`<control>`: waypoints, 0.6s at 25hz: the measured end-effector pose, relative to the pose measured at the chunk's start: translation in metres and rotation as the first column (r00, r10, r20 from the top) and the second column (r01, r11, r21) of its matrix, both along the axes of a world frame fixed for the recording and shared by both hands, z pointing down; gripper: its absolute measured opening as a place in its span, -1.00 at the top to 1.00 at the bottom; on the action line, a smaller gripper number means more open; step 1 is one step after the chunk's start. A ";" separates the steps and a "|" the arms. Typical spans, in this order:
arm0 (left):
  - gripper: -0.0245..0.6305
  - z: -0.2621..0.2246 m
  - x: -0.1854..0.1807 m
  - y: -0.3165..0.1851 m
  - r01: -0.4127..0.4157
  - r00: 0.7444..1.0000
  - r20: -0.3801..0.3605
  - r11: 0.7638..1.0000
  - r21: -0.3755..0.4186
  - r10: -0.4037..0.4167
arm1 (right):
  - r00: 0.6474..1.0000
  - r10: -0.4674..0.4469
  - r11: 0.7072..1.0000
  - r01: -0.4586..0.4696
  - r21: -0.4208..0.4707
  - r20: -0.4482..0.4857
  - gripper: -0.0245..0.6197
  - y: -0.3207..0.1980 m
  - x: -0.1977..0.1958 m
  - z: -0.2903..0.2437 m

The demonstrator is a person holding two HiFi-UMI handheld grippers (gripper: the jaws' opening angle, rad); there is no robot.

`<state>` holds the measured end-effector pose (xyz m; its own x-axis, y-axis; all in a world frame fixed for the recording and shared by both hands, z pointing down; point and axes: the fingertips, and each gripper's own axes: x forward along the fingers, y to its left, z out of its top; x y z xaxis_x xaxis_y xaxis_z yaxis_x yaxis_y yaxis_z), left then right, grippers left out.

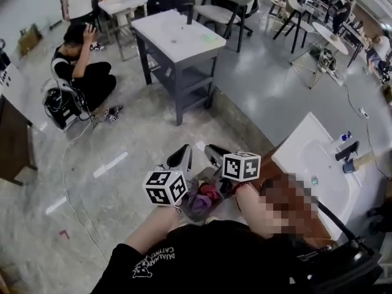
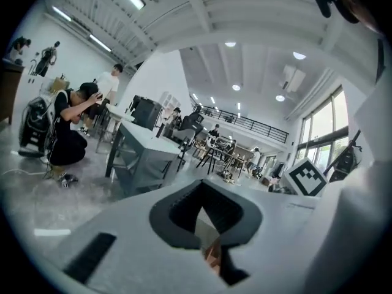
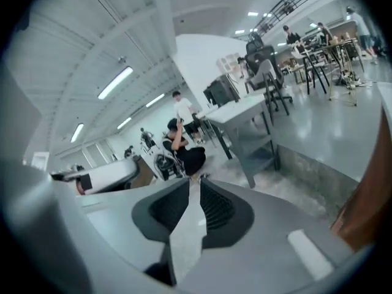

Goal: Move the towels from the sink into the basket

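Both were held up close to the head camera. The left gripper [image 2: 202, 185] had its jaw tips together with nothing in them. The right gripper [image 3: 195, 185] was open just a narrow slit, empty too. The crumpled pink and purple towels [image 1: 206, 194] sat below them in what looked like a grey basket [image 1: 191, 212], just left of the white ceramic sink [image 1: 304, 156].

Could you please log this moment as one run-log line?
left gripper: shut, empty | right gripper: slightly open, empty | towels: below grippers | sink: no towels seen

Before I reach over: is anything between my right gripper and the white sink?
Nothing visible does. The right gripper hangs left of the white rectangular sink; its black faucet sits on the far rim.
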<state>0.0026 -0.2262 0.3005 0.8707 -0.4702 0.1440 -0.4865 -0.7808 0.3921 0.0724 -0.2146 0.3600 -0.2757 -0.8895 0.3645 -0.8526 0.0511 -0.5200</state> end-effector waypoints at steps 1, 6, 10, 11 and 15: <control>0.91 -0.019 0.001 0.002 -0.010 1.000 -0.012 0.999 0.034 0.010 | 1.000 0.010 0.998 -0.011 0.054 0.028 0.73 0.000 0.002 -0.025; 0.91 -0.115 0.009 0.019 -0.056 0.996 -0.059 0.969 0.239 0.072 | 0.994 -0.010 0.955 -0.022 0.296 0.106 0.91 0.014 0.007 -0.144; 0.91 -0.184 0.023 0.039 -0.102 0.985 -0.098 0.931 0.351 0.145 | 0.997 -0.075 0.890 0.052 0.453 0.033 0.91 0.026 -0.002 -0.229; 0.91 -0.201 0.026 0.043 -0.106 0.981 -0.112 0.922 0.372 0.158 | 0.997 -0.081 0.877 0.070 0.475 0.003 0.92 0.029 -0.004 -0.248; 0.91 -0.251 0.033 0.057 -0.107 0.971 -0.146 0.894 0.436 0.188 | 0.972 -0.047 0.848 0.161 0.505 -0.231 0.91 0.039 -0.013 -0.298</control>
